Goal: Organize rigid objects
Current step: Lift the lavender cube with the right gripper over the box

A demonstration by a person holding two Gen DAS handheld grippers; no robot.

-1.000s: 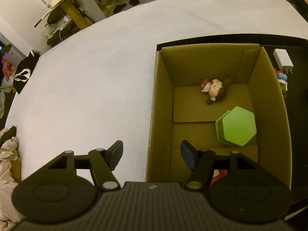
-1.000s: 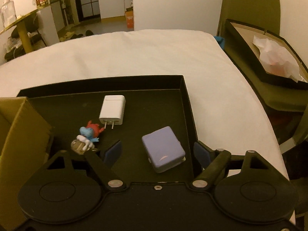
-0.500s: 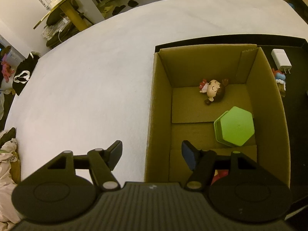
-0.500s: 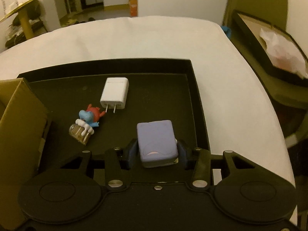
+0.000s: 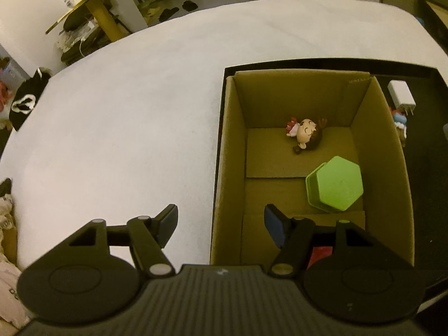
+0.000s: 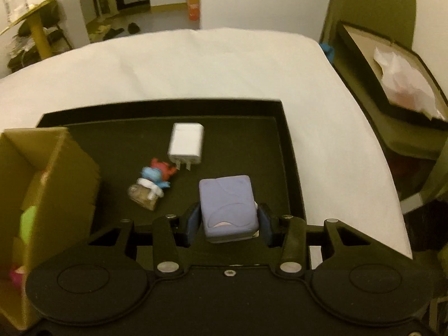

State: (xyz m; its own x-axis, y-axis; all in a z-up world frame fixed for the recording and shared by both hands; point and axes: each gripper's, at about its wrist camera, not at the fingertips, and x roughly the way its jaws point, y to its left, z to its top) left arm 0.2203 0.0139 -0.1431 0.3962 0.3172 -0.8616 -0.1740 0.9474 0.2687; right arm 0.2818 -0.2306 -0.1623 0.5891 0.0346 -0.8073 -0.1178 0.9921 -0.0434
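1. While the left gripper (image 5: 221, 218) hangs with jaws wide apart straddling the near left wall of the open brown cardboard box (image 5: 224, 168), bare white tablecloth (image 5: 126, 126) stretches left and far of it.
2. Right gripper (image 6: 229, 222) is clamped on the lavender rounded block (image 6: 228, 207), lifted over the shallow black tray (image 6: 282, 151); tray rim close on the right, cardboard box (image 6: 75, 168) wall on the left.
3. Box sits in the tray's left part and holds one brown-haired doll figurine (image 5: 306, 134) at the far end, one green hexagonal lidded case (image 5: 334, 187) near right, plus a red thing half hidden under the left gripper.
4. Tray floor: one white plug charger (image 6: 186, 142) far, one blue-and-red toy figure on a clear base (image 6: 152, 184) just beside its prongs, near the box wall.
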